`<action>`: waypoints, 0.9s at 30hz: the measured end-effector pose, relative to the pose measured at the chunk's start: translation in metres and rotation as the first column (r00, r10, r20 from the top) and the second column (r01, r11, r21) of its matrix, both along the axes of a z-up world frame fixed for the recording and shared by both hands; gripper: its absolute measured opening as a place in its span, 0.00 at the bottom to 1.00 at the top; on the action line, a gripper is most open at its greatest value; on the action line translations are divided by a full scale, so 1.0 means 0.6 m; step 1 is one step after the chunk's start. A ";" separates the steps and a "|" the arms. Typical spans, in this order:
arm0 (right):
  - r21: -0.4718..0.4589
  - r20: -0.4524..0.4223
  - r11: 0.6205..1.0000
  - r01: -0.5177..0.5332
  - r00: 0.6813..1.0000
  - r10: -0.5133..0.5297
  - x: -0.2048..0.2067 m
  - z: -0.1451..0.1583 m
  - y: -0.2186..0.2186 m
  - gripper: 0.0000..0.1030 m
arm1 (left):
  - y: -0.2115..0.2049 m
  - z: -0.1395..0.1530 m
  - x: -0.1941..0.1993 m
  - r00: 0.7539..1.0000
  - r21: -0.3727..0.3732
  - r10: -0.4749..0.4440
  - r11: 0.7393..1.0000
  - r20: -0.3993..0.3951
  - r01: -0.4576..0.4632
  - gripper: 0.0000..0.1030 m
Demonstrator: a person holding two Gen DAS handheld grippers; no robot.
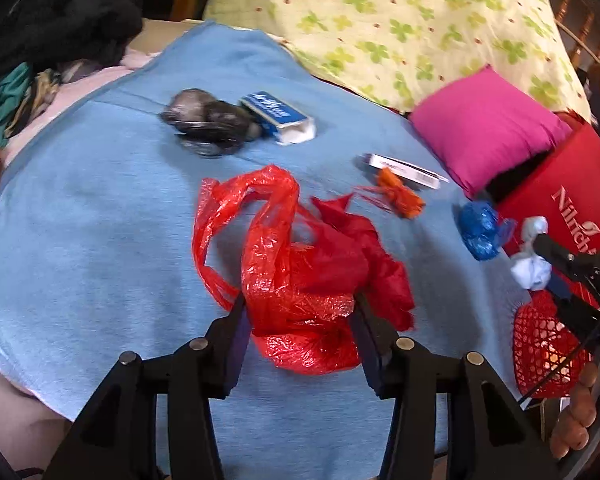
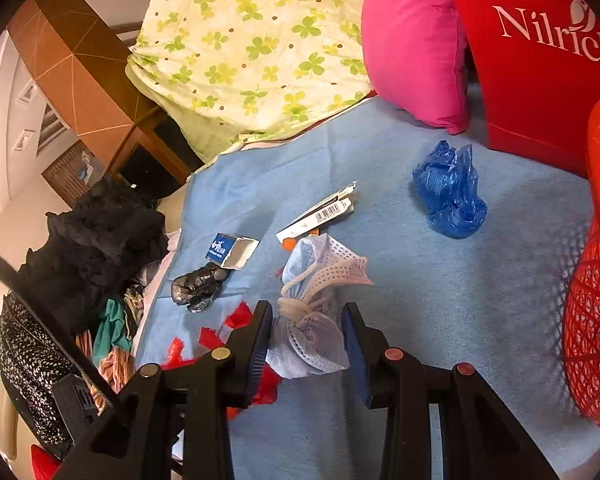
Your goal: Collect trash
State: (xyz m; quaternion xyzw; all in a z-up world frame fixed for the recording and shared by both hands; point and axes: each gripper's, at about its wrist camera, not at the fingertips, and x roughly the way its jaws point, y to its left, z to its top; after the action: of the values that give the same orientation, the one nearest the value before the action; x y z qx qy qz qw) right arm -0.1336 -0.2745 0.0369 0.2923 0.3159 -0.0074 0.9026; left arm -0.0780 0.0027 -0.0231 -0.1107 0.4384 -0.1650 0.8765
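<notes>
- While both grippers are loaded, the basket (image 2: 596, 280) is taken as the landmark for every placement; it is judged to be the trash receptacle.
- The left gripper (image 1: 298, 312) is seen closed around the red bag (image 1: 296, 264), with crumpled film bulging between its fingers; the bag's free handles trail on the blanket (image 1: 100, 220), well to the left of the basket.
- The right gripper (image 2: 306, 332) is seen clamped on the mesh wad (image 2: 312, 320), which is held just left of the basket.
- The wad should be carried over the basket rim before the jaws are released, so that nothing drops onto the blanket.
- The bag should be lifted until its handles are clear of the blanket; snagging on nearby scraps is a likely risk.
- Trash not yet collected lies farther from the basket: blue bag (image 2: 450, 192) nearest, then the carton strip (image 2: 320, 212), blue box (image 2: 230, 250) and black bag (image 2: 198, 286).
</notes>
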 end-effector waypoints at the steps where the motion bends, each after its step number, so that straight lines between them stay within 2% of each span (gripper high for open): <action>1: 0.002 0.003 1.000 -0.001 1.000 0.001 0.000 0.001 0.001 0.37 | 0.006 -0.002 0.002 1.000 0.003 0.007 1.000 -0.006 -0.007 0.50; 3: 0.002 0.001 1.000 -0.004 1.000 0.004 0.004 0.000 0.004 0.37 | 0.020 -0.011 0.005 0.999 0.008 0.020 1.000 -0.034 -0.020 0.56; 6: -0.006 0.001 1.000 -0.013 1.000 0.013 0.008 0.000 0.011 0.37 | 0.034 -0.018 0.002 0.999 0.009 0.032 0.999 -0.037 -0.032 0.58; 9: -0.012 0.001 1.000 -0.019 1.000 0.019 0.013 0.001 0.017 0.37 | 0.036 -0.021 0.002 1.000 0.031 0.027 0.999 -0.017 -0.026 0.58; 13: -0.020 -0.006 0.999 -0.027 1.000 0.027 0.018 -0.002 0.026 0.37 | 0.037 -0.032 0.008 0.999 -0.015 0.009 1.000 -0.041 -0.009 0.58; 16: -0.029 -0.005 0.999 -0.030 1.000 0.030 0.018 -0.002 0.029 0.37 | 0.029 -0.032 0.006 1.000 -0.009 -0.002 1.000 -0.026 0.002 0.58; 17: -0.033 -0.003 0.999 -0.030 1.000 0.030 0.016 -0.001 0.030 0.37 | 0.027 -0.031 0.005 1.000 -0.011 -0.004 1.000 -0.012 0.004 0.54; 18: -0.038 -0.001 0.999 -0.028 1.000 0.028 0.015 0.000 0.031 0.37 | 0.026 -0.030 0.004 1.000 -0.020 -0.011 1.000 -0.004 0.011 0.40; 22: -0.046 0.014 0.999 -0.024 1.000 0.025 0.007 0.007 0.026 0.37 | 0.021 -0.022 -0.002 0.999 -0.016 -0.035 0.999 0.035 0.036 0.27; 25: -0.040 0.037 0.999 -0.015 0.999 0.016 -0.005 0.016 0.017 0.37 | 0.030 -0.009 -0.007 0.998 -0.037 -0.018 0.999 0.055 0.020 0.08; 27: -0.037 0.052 0.999 -0.012 0.999 0.014 -0.010 0.021 0.012 0.37 | 0.035 0.001 -0.010 0.997 -0.033 -0.006 0.999 0.077 0.009 0.06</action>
State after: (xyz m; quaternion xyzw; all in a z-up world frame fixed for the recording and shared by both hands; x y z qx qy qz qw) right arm -0.1398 -0.2675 0.0496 0.2739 0.2939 0.0001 0.9157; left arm -0.0838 0.0239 -0.0227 -0.1171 0.4019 -0.1798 0.8902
